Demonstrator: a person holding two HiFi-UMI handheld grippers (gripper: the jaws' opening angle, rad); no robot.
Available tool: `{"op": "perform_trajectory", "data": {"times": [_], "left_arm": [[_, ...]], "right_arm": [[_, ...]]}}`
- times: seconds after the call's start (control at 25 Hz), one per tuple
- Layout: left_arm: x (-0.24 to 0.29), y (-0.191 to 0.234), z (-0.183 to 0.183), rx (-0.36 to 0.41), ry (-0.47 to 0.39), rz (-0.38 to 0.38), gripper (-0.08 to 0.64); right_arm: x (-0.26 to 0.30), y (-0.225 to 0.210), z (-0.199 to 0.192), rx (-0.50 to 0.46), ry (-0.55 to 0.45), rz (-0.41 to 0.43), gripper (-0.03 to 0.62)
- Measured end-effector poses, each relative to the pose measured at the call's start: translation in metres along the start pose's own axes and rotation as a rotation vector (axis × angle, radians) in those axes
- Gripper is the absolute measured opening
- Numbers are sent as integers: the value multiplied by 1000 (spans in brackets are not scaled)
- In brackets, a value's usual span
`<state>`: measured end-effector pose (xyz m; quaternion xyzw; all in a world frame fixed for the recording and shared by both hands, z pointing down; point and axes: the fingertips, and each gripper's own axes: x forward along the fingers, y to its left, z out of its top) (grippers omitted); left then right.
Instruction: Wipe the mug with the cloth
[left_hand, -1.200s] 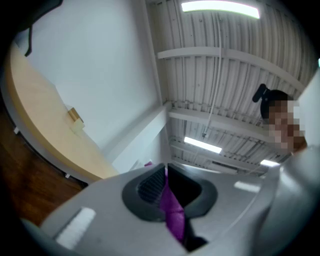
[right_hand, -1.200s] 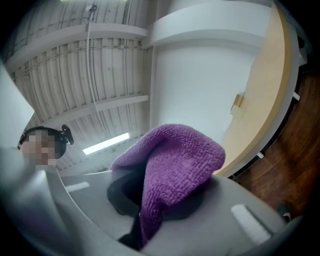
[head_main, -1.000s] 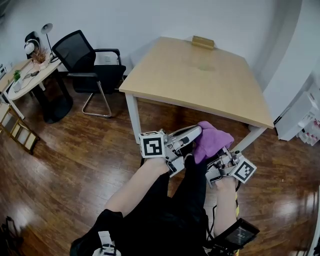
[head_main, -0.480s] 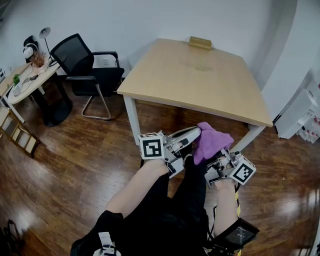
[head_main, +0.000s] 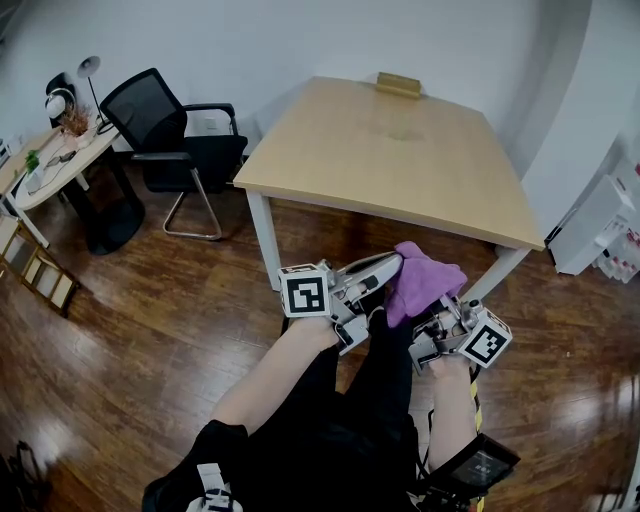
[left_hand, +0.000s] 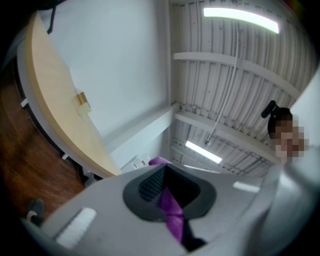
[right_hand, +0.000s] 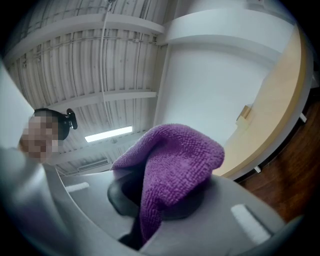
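Observation:
A purple cloth (head_main: 425, 280) hangs bunched between my two grippers, low in front of the person's legs and off the table. My left gripper (head_main: 388, 266) points right and is shut on a thin edge of the cloth (left_hand: 171, 212). My right gripper (head_main: 436, 318) points up and left and is shut on the cloth's thick fold (right_hand: 175, 165), which bulges over its jaws. In both gripper views the jaws tilt up toward the ceiling. No mug shows in any view.
A light wooden table (head_main: 330, 170) stands ahead with a small wooden block (head_main: 399, 84) at its far edge. A black office chair (head_main: 180, 140) and a side desk (head_main: 50, 165) are at the left. A white unit (head_main: 600, 235) stands at the right on the wood floor.
The grippers and the cloth keep their places. Only the head view has shifted slightly.

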<state>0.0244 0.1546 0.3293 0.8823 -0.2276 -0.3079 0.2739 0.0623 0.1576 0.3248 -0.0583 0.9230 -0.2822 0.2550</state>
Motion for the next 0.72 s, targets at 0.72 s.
{"op": "perform_trajectory", "data": {"times": [0.72], "left_arm": [[-2, 3, 7, 8, -6, 9, 0]], "right_arm": [[13, 1, -2, 16, 16, 29, 35]]}}
